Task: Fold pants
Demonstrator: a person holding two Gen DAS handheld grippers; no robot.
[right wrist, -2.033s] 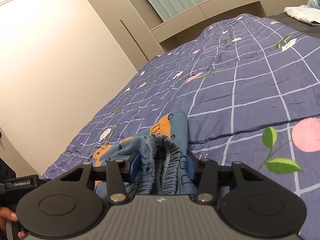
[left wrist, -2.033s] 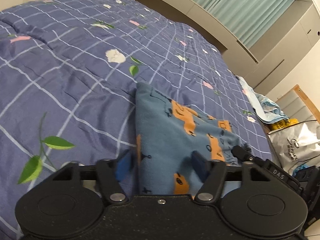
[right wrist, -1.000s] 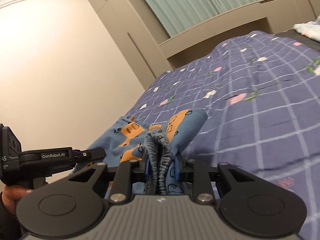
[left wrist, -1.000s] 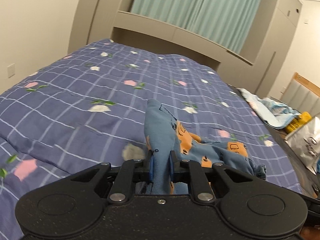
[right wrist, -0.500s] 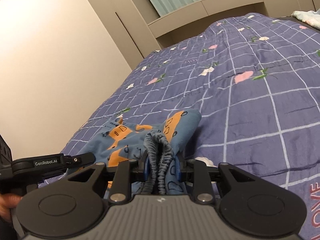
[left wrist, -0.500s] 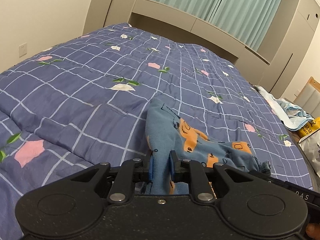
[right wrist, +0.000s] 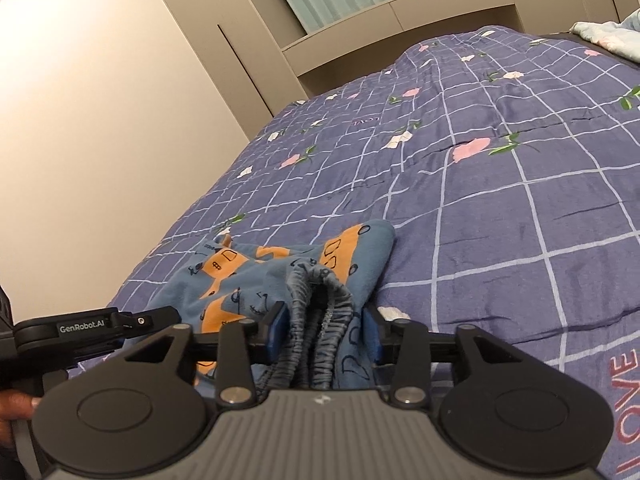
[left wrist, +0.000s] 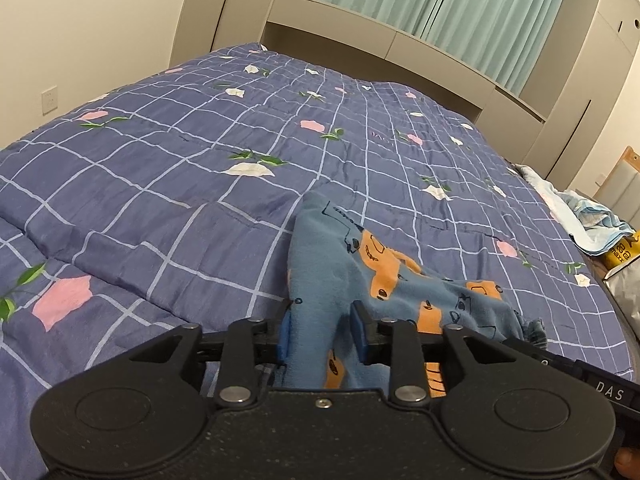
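Note:
Small blue pants (left wrist: 356, 276) with orange car prints lie bunched on the purple checked quilt (left wrist: 200, 168). My left gripper (left wrist: 323, 336) has its jaws apart, with a fold of the pants leg lying loosely between them. My right gripper (right wrist: 325, 332) also has its jaws apart around the gathered elastic waistband (right wrist: 320, 300) of the pants (right wrist: 256, 276). The left gripper's body (right wrist: 80, 328) shows at the left of the right wrist view.
The quilt (right wrist: 500, 208) covers a wide bed with a headboard shelf (left wrist: 380, 40) and teal curtains (left wrist: 460, 4) behind. A pale blue cloth (left wrist: 580, 216), a yellow packet (left wrist: 624, 252) and a plastic bag (left wrist: 628, 296) lie off the bed's right side.
Both grippers were shut on the pants half a second ago; now both have opened. The pants have settled lower on the quilt.

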